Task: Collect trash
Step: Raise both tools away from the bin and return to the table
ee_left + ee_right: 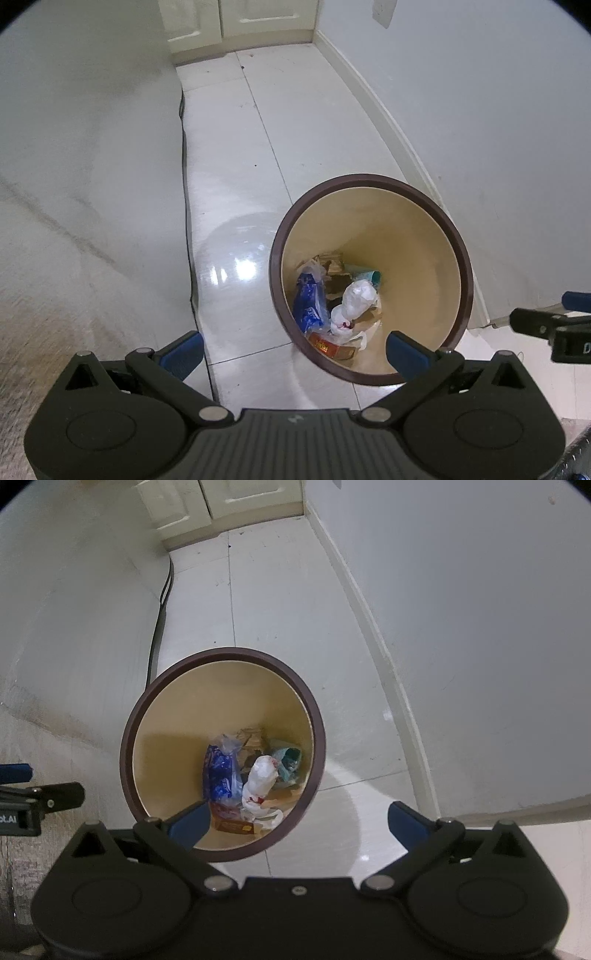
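Note:
A round bin with a dark brown rim and a tan inside stands on the white tile floor; it also shows in the right wrist view. In it lie a blue plastic wrapper, a crumpled white bag, a red-brown box, a teal piece and brown paper. My left gripper is open and empty above the bin's near left rim. My right gripper is open and empty above the bin's near right rim.
A white wall with a cream baseboard runs along the right. A pale surface edged by a black cable fills the left. Cream cabinet doors close the far end of the floor.

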